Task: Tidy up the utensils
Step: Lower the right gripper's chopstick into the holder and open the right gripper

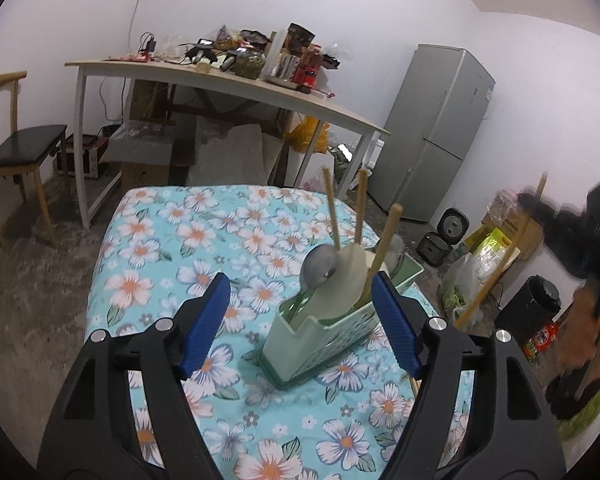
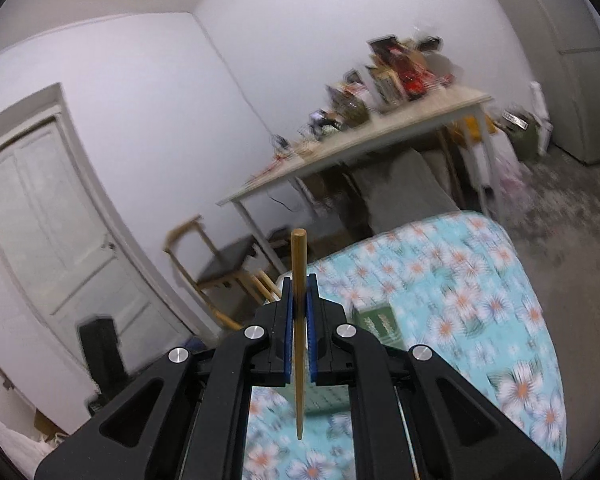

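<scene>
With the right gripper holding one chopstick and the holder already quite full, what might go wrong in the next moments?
1. The right gripper pinches the thin wooden chopstick at one narrow spot, so the stick may pivot or slip out.
2. The pale green plastic utensil holder is crowded with a grey spoon, a white spatula and wooden handles; the new stick could catch on them.
3. The left gripper, jaws open, is very near the holder on the soft floral cloth and may tip it.
</scene>
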A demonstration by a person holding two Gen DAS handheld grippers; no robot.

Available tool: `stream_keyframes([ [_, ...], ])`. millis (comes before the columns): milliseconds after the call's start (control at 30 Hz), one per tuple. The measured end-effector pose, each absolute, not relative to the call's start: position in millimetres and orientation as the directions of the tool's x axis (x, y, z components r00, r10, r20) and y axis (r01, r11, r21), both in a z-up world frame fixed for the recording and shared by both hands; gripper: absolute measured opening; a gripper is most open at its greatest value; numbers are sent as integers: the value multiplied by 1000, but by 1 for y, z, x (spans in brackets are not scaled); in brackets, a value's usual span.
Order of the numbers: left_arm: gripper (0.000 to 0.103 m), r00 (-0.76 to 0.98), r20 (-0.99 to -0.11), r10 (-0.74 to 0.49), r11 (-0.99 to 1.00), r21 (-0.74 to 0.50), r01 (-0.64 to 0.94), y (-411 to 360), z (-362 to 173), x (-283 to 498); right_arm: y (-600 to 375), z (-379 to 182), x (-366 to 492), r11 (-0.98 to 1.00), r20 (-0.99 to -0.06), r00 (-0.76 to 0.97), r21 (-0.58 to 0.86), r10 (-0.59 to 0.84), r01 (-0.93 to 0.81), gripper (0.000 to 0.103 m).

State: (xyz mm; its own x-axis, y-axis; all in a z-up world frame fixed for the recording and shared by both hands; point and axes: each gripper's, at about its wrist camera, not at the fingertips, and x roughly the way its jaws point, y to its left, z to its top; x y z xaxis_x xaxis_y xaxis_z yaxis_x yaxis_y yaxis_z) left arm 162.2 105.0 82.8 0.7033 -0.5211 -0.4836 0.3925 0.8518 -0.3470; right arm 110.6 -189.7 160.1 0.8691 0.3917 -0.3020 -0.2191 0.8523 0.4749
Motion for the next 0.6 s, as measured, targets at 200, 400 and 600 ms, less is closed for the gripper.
stream_keyframes([
  [200, 69, 698, -497, -515, 854, -362, 372, 115, 74, 162, -169, 200, 135, 874, -238, 883, 383, 405, -298, 6],
  [400, 69, 708, -492, -507, 859, -363, 362, 124, 74, 162, -153, 212, 154, 901, -237, 891, 302, 388, -312, 6],
  [600, 69, 711, -489, -505, 858, -371, 355, 129, 73, 164, -137, 208, 167, 924, -260, 894, 221, 364, -312, 6],
])
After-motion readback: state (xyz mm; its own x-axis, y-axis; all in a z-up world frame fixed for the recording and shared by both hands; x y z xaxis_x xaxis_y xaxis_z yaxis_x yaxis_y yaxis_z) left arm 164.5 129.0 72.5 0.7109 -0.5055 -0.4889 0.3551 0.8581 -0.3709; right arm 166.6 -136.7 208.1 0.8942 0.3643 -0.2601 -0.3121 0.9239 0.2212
